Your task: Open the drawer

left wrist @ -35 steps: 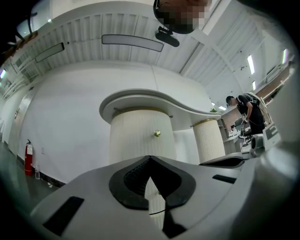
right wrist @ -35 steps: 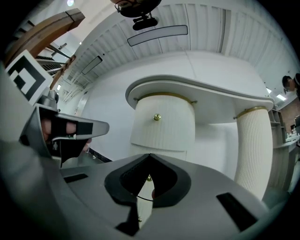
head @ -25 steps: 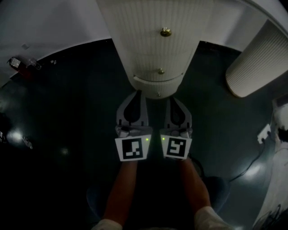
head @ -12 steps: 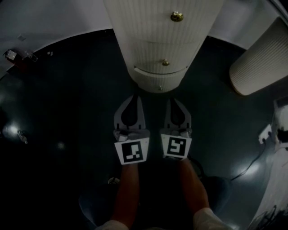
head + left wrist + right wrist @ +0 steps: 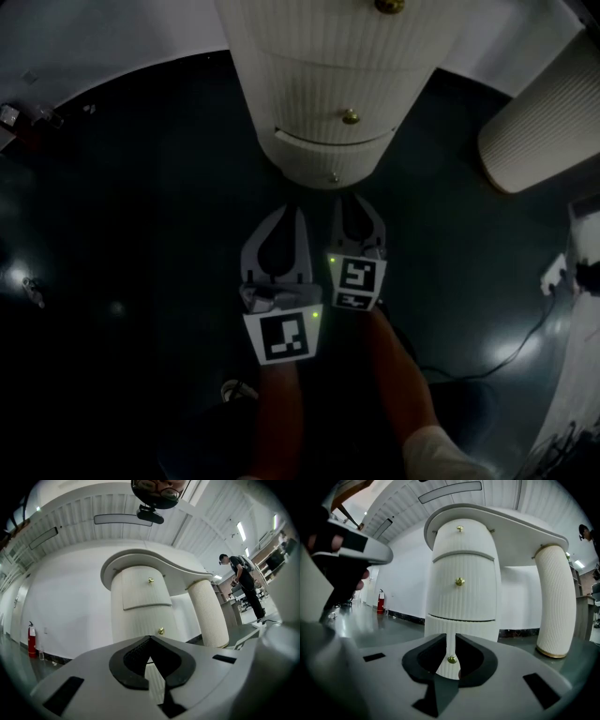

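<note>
A cream ribbed cabinet stands ahead, with three drawers stacked in it. The bottom drawer (image 5: pixel 328 161) (image 5: pixel 461 630) carries a small brass knob (image 5: pixel 333 177) (image 5: pixel 451 659). My right gripper (image 5: pixel 354 198) (image 5: pixel 451 637) points at that knob. Its jaws are opening, with a narrow gap through which the knob shows, and the tips are just short of the drawer front with nothing gripped. My left gripper (image 5: pixel 290 212) (image 5: pixel 150 639) hangs beside it to the left, a little further back. Its tips touch and hold nothing. The middle knob (image 5: pixel 351 117) (image 5: pixel 161 631) sits above.
A second ribbed column (image 5: pixel 544 122) (image 5: pixel 555 602) stands to the right under the same tabletop. A cable (image 5: pixel 506 347) runs over the dark glossy floor at the right. A fire extinguisher (image 5: pixel 31 639) stands by the far white wall, and a person (image 5: pixel 243 583) stands far off.
Both grippers have sunk toward the floor. The right one has moved ahead of the left, up to the bottom drawer, and its tips have parted slightly.
</note>
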`<state>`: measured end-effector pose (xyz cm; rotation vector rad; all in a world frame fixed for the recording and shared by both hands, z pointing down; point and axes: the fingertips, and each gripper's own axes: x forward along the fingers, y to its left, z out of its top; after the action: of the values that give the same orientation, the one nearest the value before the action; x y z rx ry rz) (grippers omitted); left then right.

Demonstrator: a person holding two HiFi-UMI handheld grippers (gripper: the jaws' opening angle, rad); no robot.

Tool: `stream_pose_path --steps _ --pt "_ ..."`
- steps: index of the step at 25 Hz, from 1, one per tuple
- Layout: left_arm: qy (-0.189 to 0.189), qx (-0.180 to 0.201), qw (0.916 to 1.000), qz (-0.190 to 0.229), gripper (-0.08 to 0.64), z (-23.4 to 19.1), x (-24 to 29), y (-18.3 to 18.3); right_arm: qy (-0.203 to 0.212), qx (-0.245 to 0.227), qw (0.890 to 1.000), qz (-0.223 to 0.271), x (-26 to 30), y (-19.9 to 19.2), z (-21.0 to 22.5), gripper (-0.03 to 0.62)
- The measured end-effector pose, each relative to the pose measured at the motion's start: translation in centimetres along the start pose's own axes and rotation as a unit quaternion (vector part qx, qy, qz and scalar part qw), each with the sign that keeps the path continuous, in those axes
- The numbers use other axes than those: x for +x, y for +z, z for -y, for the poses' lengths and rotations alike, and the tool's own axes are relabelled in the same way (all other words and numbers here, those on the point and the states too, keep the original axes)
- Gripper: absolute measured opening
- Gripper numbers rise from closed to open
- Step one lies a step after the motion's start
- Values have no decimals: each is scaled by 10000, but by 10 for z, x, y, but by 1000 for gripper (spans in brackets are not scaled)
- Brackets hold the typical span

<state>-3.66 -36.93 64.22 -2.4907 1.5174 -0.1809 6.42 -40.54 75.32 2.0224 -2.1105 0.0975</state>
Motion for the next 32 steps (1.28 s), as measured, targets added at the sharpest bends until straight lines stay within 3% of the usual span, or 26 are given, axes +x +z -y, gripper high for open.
stream_pose_path --steps 8,11,17,22,26,32 --pt "37 -415 9991 -53 2 -4 -8 -15 28 -202 9983 -543 45 -54 -9 118" --pt "126 -744 9971 -4 2 -3 -11 -19 -71 -145 9974 -707 59 -70 -6 120" --pt "-44 -452 9988 -170 2 7 -13 -34 -288 70 9955 -902 80 -93 3 120" --pt "13 -555 9982 -208 2 4 -14 -45 -102 26 9965 -834 92 -94 -3 121" --pt "159 -807 9963 -260 2 0 -14 -51 -195 123 9962 -835 95 -92 1 109" --pt "241 -856 9959 -184 2 -5 -14 -50 -237 125 9966 -776 91 -94 1 106"
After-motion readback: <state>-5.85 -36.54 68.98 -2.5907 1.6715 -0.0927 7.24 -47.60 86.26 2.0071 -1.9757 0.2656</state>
